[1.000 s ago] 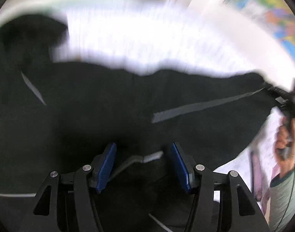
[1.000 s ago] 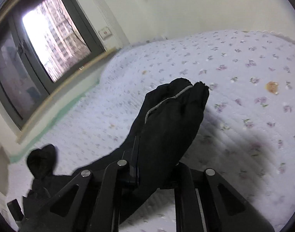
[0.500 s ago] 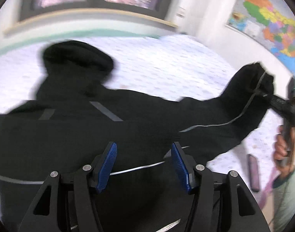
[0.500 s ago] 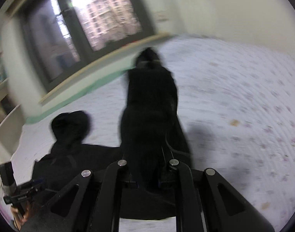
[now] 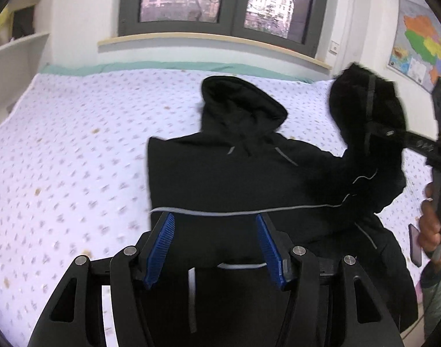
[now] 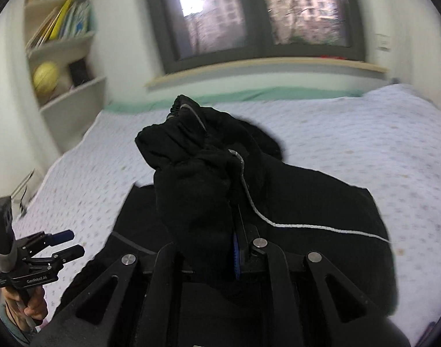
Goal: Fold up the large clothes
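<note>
A black hooded jacket (image 5: 234, 179) with thin grey stripes lies on the bed, hood toward the window. My left gripper (image 5: 214, 237) is open and empty, hovering over the jacket's lower part; it also shows in the right wrist view (image 6: 67, 241). My right gripper (image 6: 217, 245) is shut on the jacket's right sleeve (image 6: 191, 179) and holds it lifted above the jacket body (image 6: 321, 196). In the left wrist view the raised sleeve (image 5: 365, 121) hangs from the right gripper (image 5: 394, 134) at the right.
The bed (image 5: 75, 150) has a white quilt with small flowers. A window (image 5: 217, 0) and sill are behind it. A bookshelf (image 6: 61, 46) stands at the left, a wall map (image 5: 422, 49) at the right. A dark phone (image 5: 415, 244) lies near the bed's right edge.
My right gripper has swung the sleeve up and inward over the jacket body. My left gripper has drawn back from the cloth and stays open.
</note>
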